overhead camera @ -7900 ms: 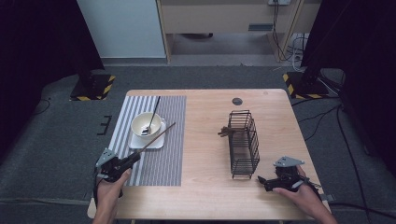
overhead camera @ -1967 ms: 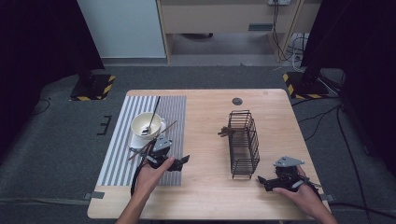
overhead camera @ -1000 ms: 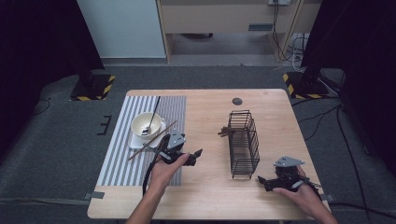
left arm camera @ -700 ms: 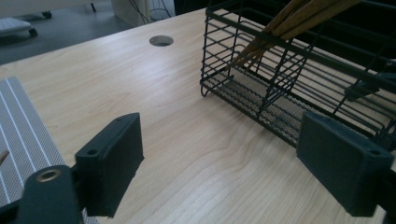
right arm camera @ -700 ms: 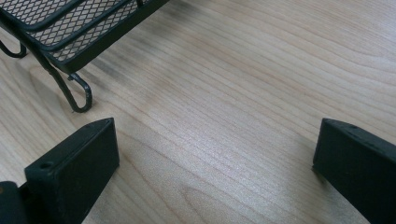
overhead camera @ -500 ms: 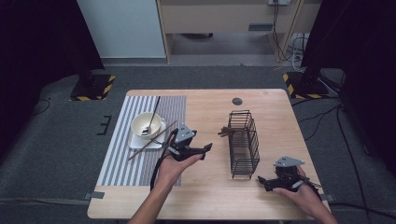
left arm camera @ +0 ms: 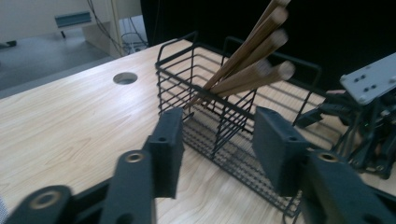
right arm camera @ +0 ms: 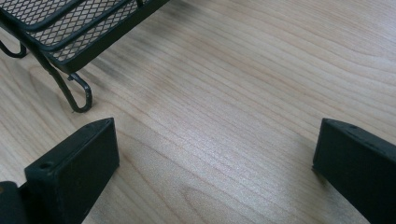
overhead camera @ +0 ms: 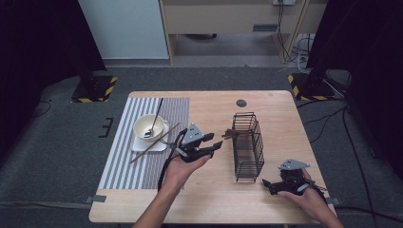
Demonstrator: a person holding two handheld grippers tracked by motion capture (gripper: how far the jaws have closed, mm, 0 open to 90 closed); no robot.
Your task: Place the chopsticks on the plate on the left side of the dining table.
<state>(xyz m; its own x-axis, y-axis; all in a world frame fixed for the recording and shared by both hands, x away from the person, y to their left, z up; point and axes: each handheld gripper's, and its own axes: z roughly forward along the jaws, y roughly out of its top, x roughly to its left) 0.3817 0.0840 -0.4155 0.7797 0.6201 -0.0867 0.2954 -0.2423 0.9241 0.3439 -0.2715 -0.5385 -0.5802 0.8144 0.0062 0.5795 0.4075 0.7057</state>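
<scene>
A black wire basket stands on the wooden table, right of centre, with several wooden chopsticks leaning out of its left side. My left gripper hovers just left of it, pointing at the sticks. In the left gripper view the basket and the chopsticks lie beyond my left gripper. Its jaws have just been closing and still stand apart with nothing between them. My right gripper rests near the basket's front right corner. In its own view my right gripper is wide open over bare wood.
A striped mat lies on the table's left part, with a white bowl holding a spoon on a small plate. A pair of chopsticks leans across that plate. A round hole sits near the table's far edge.
My left hand has moved right from the mat's edge toward the basket and risen a little. Its jaws stand narrower than before. The right hand has stayed in place.
</scene>
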